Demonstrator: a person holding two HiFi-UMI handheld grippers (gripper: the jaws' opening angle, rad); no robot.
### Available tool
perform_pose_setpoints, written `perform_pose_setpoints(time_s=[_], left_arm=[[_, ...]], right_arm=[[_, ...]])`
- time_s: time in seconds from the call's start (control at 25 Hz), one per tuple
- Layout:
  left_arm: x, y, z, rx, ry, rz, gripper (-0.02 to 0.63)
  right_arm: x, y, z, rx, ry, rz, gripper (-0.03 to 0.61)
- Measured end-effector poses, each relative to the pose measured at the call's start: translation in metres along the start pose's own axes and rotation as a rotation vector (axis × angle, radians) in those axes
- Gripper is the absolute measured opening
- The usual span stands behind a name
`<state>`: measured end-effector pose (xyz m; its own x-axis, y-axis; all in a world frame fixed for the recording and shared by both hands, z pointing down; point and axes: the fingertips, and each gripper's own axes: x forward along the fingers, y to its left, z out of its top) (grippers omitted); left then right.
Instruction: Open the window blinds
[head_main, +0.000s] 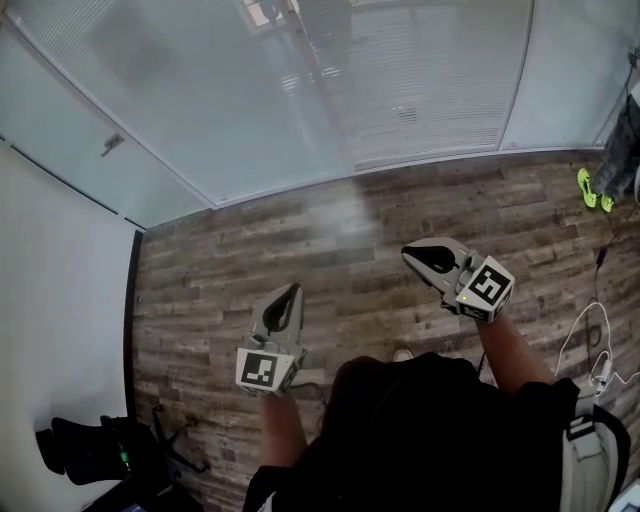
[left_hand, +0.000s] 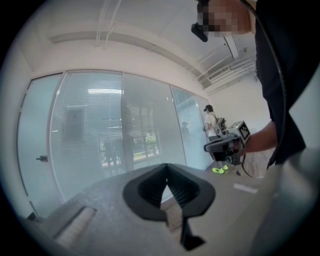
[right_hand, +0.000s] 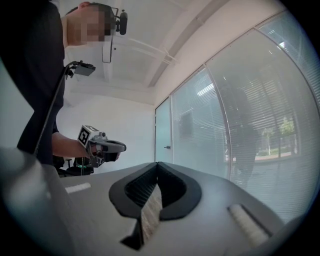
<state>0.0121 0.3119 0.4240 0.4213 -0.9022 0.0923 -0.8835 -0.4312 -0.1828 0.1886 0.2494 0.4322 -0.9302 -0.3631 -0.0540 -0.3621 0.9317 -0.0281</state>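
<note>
Blinds (head_main: 420, 100) hung lowered across the whole window wall ahead of you, reaching down to the wooden floor (head_main: 250, 250). Their thin, pale horizontal slats let only hazy shapes show through. You held your left gripper (head_main: 292, 290) and right gripper (head_main: 412, 252) level above that floor, well apart from the blinds, each with its jaws pressed together on nothing.
</note>
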Motion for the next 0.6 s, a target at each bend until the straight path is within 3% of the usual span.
perform_pose_setpoints(time_s=[0.6], left_arm=[[0.0107,-0.0044,0.0016,-0.014,-0.025,-0.017,0.005]], right_arm=[[0.0,-0.0055,0.005,-0.016,-0.005,-0.004,0.006]])
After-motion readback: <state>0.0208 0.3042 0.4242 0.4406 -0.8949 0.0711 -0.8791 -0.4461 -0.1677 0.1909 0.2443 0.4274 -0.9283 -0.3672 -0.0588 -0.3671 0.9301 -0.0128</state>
